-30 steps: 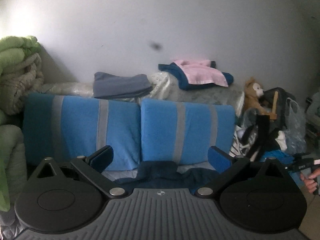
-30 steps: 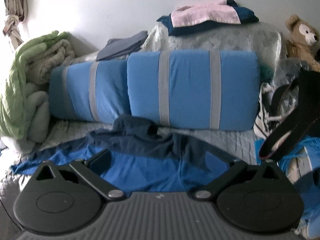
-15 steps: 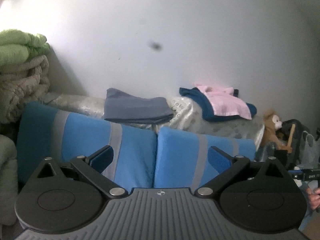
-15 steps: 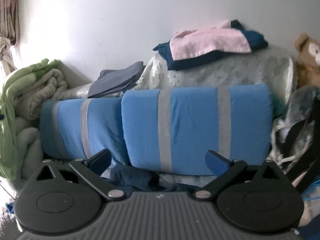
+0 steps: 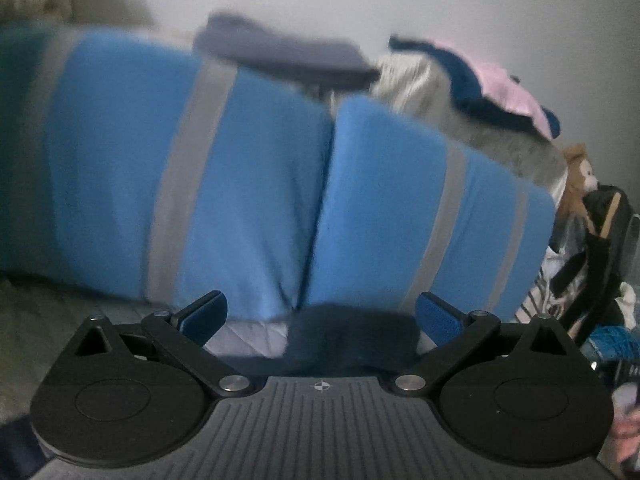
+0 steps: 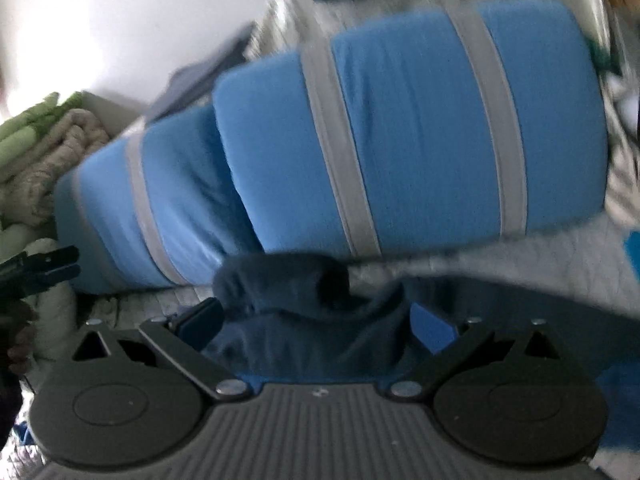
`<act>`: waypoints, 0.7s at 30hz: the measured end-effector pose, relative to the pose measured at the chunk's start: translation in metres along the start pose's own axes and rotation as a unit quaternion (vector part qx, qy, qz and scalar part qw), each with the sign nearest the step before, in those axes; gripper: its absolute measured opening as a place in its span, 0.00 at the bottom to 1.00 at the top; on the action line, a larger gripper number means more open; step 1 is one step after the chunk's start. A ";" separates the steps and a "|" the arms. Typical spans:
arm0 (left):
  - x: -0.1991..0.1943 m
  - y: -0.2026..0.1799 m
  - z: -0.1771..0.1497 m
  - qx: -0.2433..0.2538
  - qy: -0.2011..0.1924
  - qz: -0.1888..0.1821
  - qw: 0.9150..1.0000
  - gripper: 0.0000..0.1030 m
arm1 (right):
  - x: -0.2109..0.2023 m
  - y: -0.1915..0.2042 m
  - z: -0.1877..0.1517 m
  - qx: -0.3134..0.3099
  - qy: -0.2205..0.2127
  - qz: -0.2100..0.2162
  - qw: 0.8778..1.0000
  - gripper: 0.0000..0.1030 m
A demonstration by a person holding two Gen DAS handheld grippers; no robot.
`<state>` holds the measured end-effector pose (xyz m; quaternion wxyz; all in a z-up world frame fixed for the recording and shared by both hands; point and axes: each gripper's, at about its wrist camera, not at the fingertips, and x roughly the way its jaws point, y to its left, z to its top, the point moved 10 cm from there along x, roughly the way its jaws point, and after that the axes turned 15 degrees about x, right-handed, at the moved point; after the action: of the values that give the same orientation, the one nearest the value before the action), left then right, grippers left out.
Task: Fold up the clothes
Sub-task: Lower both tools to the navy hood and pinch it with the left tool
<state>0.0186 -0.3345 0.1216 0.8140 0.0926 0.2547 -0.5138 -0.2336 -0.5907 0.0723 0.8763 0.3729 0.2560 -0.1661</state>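
The dark blue garment [image 6: 304,296] lies crumpled on the bed [image 6: 500,256], just ahead of the right tool [image 6: 316,320], whose fingers are spread. The left tool [image 5: 320,314] is spread too, with the garment's dark edge between its fingers. Behind stand two blue pillows [image 5: 420,216].

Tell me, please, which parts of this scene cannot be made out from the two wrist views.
- Dark blue garment: both views; its near part is hidden behind the gripper bodies, so its full shape and any folds are unknown.
- Stuffed toy: left wrist view; small and blurred. Right wrist view: cut off by the top edge.
- Pink cloth: left wrist view; motion blur hides its detail.
- Bags at the right edge: left wrist view; contents unreadable.
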 end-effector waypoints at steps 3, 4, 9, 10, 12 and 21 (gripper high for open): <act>0.033 -0.008 -0.009 -0.003 0.008 -0.007 1.000 1.00 | 0.018 -0.011 -0.023 0.024 -0.004 -0.001 1.000 1.00; 0.044 -0.014 -0.011 0.004 0.009 -0.009 1.000 1.00 | 0.023 -0.014 -0.029 0.026 -0.012 -0.002 1.000 1.00; 0.090 -0.053 -0.007 0.024 0.011 -0.060 0.998 1.00 | 0.043 -0.033 -0.051 0.027 -0.036 -0.016 0.999 1.00; 0.098 -0.061 -0.004 0.038 0.008 -0.061 0.997 1.00 | 0.046 -0.035 -0.055 0.026 -0.020 -0.020 0.999 1.00; 0.114 -0.078 0.002 0.081 0.004 -0.057 0.995 1.00 | 0.047 -0.032 -0.058 0.019 -0.008 -0.009 1.000 1.00; 0.190 -0.125 -0.016 0.164 0.088 -0.079 0.979 0.98 | 0.051 -0.029 -0.069 -0.001 0.023 -0.009 1.000 1.00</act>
<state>-0.0321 -0.5351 0.0244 0.7190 0.2489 0.2444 -0.6011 -0.2286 -0.5641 -0.0148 0.8691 0.3732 0.2795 -0.1648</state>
